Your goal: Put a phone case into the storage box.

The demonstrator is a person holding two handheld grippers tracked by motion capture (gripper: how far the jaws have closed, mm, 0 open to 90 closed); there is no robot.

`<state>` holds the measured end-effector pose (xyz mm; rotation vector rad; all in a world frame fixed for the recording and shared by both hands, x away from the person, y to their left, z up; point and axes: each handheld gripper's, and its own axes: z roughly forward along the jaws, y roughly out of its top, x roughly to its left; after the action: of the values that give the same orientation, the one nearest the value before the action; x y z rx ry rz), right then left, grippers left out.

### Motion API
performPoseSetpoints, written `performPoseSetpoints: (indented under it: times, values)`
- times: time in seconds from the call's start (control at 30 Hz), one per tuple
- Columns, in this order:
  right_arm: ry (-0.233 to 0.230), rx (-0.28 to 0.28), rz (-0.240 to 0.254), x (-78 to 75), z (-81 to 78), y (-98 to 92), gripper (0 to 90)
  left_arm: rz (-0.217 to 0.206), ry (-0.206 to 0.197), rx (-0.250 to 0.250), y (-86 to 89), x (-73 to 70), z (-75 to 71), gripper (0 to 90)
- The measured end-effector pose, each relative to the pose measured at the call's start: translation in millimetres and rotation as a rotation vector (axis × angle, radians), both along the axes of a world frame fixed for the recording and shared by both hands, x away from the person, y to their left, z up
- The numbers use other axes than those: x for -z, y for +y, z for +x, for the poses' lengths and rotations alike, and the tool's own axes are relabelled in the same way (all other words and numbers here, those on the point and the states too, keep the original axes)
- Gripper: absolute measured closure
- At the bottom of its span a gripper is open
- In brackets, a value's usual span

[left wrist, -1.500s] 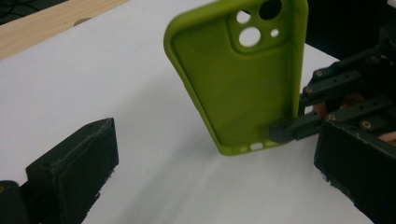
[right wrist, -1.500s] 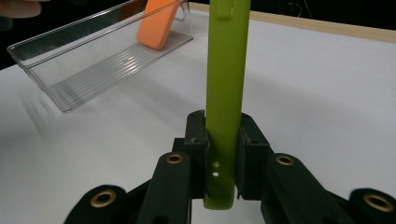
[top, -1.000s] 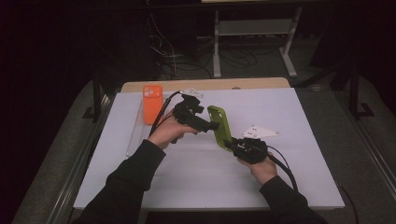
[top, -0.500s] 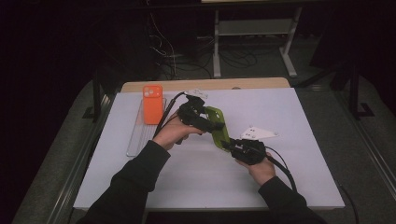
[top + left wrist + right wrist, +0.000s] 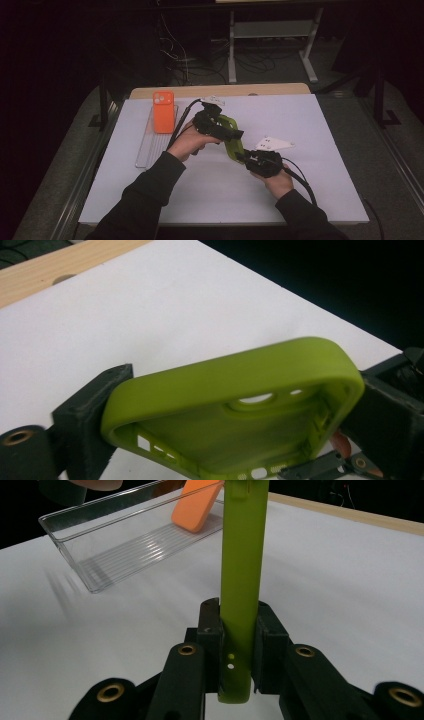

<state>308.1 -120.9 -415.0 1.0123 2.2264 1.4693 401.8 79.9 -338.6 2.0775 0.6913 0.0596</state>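
Green phone case (image 5: 233, 142) sits above the desk (image 5: 320, 125), gripped at 5 o'clock by the right hand-held gripper (image 5: 246, 158); the left hand-held gripper (image 5: 235, 134), jaws just closing, clamps its 11 o'clock end. One green case, one orange case (image 5: 163, 111), one clear tray (image 5: 150, 150), two grippers.

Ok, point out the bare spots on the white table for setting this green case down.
Free: the white table right of the green case, and the near strip before both forearms. Crowded: the left side, with the clear tray and orange phone.
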Motion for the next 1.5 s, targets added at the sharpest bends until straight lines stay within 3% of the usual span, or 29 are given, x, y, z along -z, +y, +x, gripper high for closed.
performPoseSetpoints:
  times: [0.33,0.6,0.87,0.93,1.17,1.3,1.43,1.5]
  values:
    - [0.026,0.000,-0.003,4.3,0.5,3.5,75.9,-0.005,-0.011,0.004,-2.5,-0.5,-2.3,10.6]
    - [0.052,-0.007,-0.003,8.3,1.4,7.0,75.8,0.002,-0.001,0.011,-3.0,-1.8,-1.5,14.3]
    - [0.051,-0.012,-0.009,8.5,2.1,7.7,73.4,0.007,0.010,0.010,-3.3,-3.2,-1.5,14.9]
    - [0.049,-0.017,-0.010,8.3,2.4,7.7,65.3,0.032,-0.011,0.008,-4.3,-3.6,-2.9,15.0]
    - [0.056,-0.006,-0.009,3.9,4.7,-0.5,45.2,0.055,-0.007,0.002,2.1,-6.3,0.3,15.1]
    - [0.052,-0.005,-0.072,2.5,3.0,-10.4,29.1,0.069,-0.008,-0.016,11.8,-15.4,2.8,15.0]
    - [0.077,0.011,-0.115,2.8,3.4,-21.7,12.1,0.079,-0.014,-0.046,22.4,-26.8,5.4,15.0]
    - [0.055,0.020,-0.149,4.4,0.7,-27.6,10.7,0.091,-0.022,-0.062,28.9,-34.3,7.4,15.0]
